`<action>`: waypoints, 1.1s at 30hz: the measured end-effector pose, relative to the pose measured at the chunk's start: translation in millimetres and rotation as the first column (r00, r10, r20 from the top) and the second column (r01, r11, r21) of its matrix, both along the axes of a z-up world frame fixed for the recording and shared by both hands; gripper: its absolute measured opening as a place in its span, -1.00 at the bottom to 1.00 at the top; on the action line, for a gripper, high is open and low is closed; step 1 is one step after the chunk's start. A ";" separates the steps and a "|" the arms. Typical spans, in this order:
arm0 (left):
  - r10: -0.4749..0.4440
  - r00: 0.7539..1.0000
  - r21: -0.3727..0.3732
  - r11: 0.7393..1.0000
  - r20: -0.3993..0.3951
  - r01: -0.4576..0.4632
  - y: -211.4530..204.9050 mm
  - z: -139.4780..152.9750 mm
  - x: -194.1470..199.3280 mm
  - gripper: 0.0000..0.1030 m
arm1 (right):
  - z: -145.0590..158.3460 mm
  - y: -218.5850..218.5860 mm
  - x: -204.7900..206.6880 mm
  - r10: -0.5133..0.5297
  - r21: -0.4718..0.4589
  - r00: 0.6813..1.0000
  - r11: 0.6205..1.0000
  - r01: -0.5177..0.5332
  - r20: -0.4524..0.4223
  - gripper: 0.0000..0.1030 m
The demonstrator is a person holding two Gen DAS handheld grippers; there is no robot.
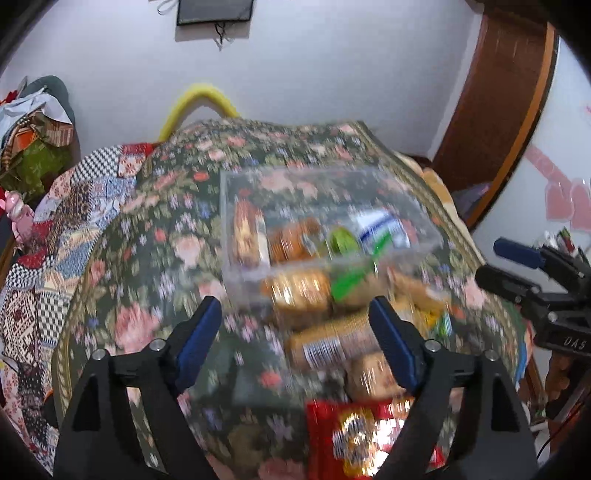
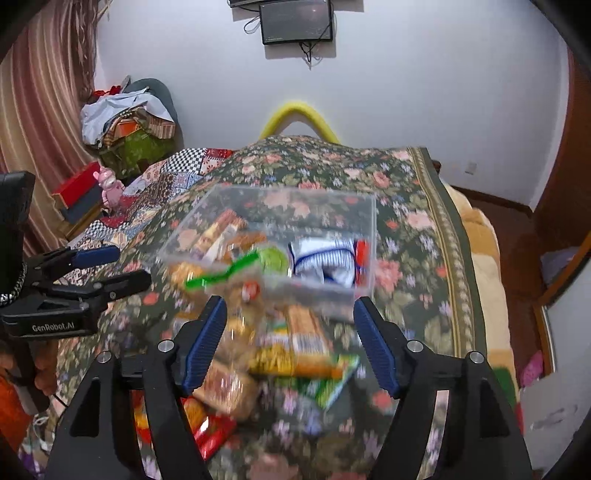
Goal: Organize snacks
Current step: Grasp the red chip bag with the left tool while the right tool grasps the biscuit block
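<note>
A clear plastic box (image 1: 424, 236) (image 2: 369, 236) lies on a floral cloth and holds several snack packs, among them a blue-and-white pouch (image 1: 380, 227) (image 2: 325, 258) and a green pack (image 1: 341, 242) (image 2: 273, 258). More wrapped snacks lie loose in front of it: a gold biscuit roll (image 1: 325, 345) (image 2: 295, 347) and a red pack (image 1: 354, 439) (image 2: 212, 432). My left gripper (image 1: 299, 343) hangs open above the loose pile with nothing between its fingers. My right gripper (image 2: 291, 343) is open too, over the same pile. Both views are blurred.
The floral cloth (image 1: 155, 258) (image 2: 417, 229) covers a bed, with a patchwork quilt (image 1: 48, 258) (image 2: 166, 177) to its left. Clothes are heaped (image 2: 125, 122) at the far left by a curtain. A wooden wardrobe (image 1: 506, 110) stands right. A dark screen (image 2: 295, 22) hangs on the wall.
</note>
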State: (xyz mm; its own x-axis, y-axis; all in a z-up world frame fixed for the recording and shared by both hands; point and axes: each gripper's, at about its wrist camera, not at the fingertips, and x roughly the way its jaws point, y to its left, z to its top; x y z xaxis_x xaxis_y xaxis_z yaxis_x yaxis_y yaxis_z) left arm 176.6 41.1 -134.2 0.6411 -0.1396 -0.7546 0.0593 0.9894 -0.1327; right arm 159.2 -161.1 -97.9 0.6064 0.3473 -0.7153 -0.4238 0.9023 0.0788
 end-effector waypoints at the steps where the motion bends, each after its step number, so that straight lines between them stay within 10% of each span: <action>1: -0.005 1.000 0.000 1.000 -0.015 0.005 -3.7 -3.6 -5.4 0.68 | -1.1 -2.6 -4.7 -0.004 -0.001 1.000 1.000 0.004 -0.002 0.32; 19: -0.155 0.969 -0.055 0.988 -0.195 0.147 -91.0 -66.4 -66.6 0.74 | -13.7 -42.7 -53.0 -0.063 0.025 0.997 0.998 0.064 -0.034 0.40; 33: -0.085 0.979 0.022 0.996 -0.185 0.090 -60.1 -93.9 -62.4 0.99 | -35.5 -17.3 -52.0 -0.016 0.006 0.995 1.000 0.017 -0.094 0.43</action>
State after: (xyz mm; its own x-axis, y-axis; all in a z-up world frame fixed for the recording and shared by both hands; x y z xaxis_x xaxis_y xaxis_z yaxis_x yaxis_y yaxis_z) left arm 114.2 -19.0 -228.1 0.4778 -0.1642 -0.8630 0.1231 0.9852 -0.1193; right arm 107.2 -178.4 -133.4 0.5425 0.3430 -0.7668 -0.3995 0.9083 0.1237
